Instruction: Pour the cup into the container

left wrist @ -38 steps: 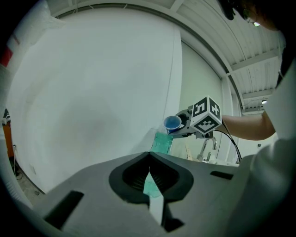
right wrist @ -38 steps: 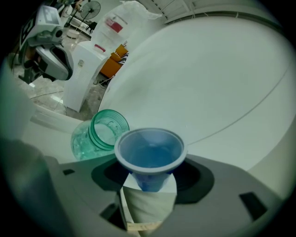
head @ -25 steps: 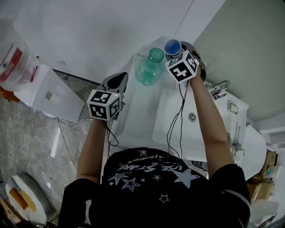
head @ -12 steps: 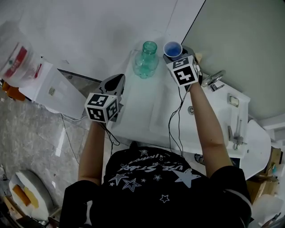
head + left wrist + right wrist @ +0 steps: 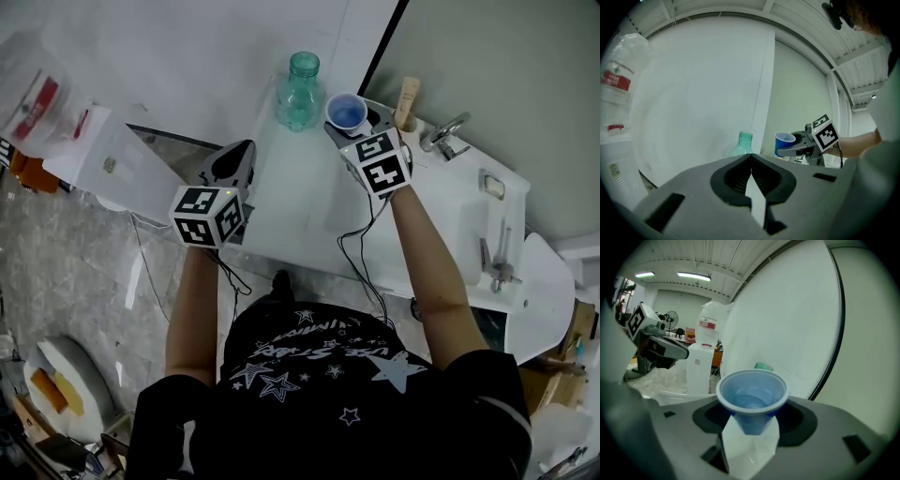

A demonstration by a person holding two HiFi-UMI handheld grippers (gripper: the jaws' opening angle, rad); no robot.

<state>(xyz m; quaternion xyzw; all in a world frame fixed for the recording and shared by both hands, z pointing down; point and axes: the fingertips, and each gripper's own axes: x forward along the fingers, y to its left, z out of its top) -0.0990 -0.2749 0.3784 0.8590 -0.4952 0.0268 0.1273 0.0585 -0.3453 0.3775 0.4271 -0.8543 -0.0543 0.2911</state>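
A blue plastic cup with clear liquid in it is upright between the jaws of my right gripper, which is shut on it. Seen from the right gripper view, the cup stands in front of the jaws and hides most of the green glass bottle. That bottle stands open-mouthed at the far edge of the white table, just left of the cup and apart from it. My left gripper hovers at the table's left edge, shut and empty.
A sink with a metal tap lies to the right of the cup, with a wooden handle beside it. A white cabinet and a plastic bag stand at the left, beyond the table's edge.
The right gripper has drawn the cup back from beyond the bottle's mouth to its right side, nearer me. The left gripper has shifted a little. The head view has swung.
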